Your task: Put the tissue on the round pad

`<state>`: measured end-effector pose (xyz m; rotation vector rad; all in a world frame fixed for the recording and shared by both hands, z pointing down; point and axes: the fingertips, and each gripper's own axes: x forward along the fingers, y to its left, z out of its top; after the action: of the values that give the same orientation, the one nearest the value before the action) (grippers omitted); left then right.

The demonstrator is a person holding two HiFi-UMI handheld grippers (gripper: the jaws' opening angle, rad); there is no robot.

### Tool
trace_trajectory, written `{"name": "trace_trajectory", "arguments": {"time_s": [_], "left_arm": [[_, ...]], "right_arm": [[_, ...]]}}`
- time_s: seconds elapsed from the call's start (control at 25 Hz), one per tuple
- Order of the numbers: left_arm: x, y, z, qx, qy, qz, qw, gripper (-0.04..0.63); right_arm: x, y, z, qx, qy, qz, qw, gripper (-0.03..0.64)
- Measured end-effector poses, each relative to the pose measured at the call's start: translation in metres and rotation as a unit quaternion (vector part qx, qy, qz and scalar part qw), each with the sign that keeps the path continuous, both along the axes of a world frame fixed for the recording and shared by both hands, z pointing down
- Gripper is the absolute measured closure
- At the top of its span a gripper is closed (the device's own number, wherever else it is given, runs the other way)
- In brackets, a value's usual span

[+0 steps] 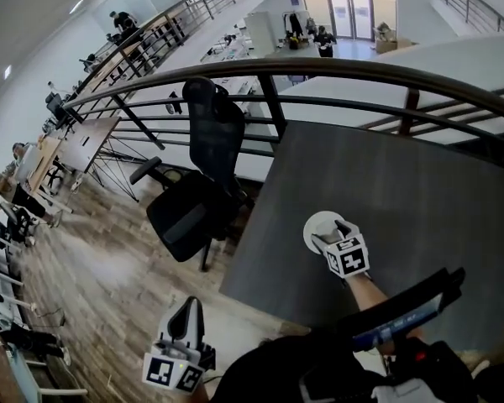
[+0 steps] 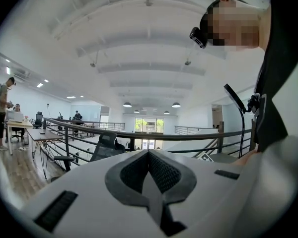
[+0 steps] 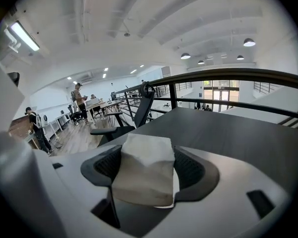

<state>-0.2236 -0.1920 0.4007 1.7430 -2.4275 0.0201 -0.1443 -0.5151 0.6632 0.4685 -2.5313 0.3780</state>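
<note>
A folded white tissue (image 3: 146,175) sits upright between the dark pads of my right gripper (image 1: 334,232), which is shut on it. In the head view that gripper hovers over the near edge of the white round pad (image 1: 313,225), which lies near the front left of the dark grey table (image 1: 420,200); the gripper covers part of the pad. My left gripper (image 1: 190,307) is low at the left, off the table and above the wooden floor. Its jaws meet with nothing between them, and it points out level over the railing.
A black office chair (image 1: 197,191) stands just left of the table's front corner. A curved dark railing (image 1: 269,99) runs behind the table and chair. Desks and people are far off on the left and on the lower floor.
</note>
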Motion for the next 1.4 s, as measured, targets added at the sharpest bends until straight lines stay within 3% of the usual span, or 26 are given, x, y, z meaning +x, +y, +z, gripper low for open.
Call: {"name": "trace_trajectory", "arguments": {"time_s": [0.68, 1.0, 1.12, 1.4], "left_arm": [[0.003, 0.025, -0.002, -0.025, -0.003, -0.08, 0.9964, 0.592], [0.005, 0.021, 0.004, -0.029, 0.003, -0.086, 0.9959, 0.592], [0.005, 0.02, 0.002, -0.028, 0.003, -0.084, 0.9961, 0.592], [0.011, 0.005, 0.004, -0.027, 0.0, -0.052, 0.9983, 0.592]], "right_arm": [[-0.023, -0.017, 0.094, -0.038, 0.097, -0.027, 0.994, 0.284], [-0.02, -0.025, 0.117, -0.048, 0.128, -0.021, 0.99, 0.284], [-0.018, -0.027, 0.117, -0.031, 0.137, -0.022, 0.99, 0.284], [-0.017, -0.025, 0.125, -0.017, 0.163, -0.036, 0.986, 0.282]]}}
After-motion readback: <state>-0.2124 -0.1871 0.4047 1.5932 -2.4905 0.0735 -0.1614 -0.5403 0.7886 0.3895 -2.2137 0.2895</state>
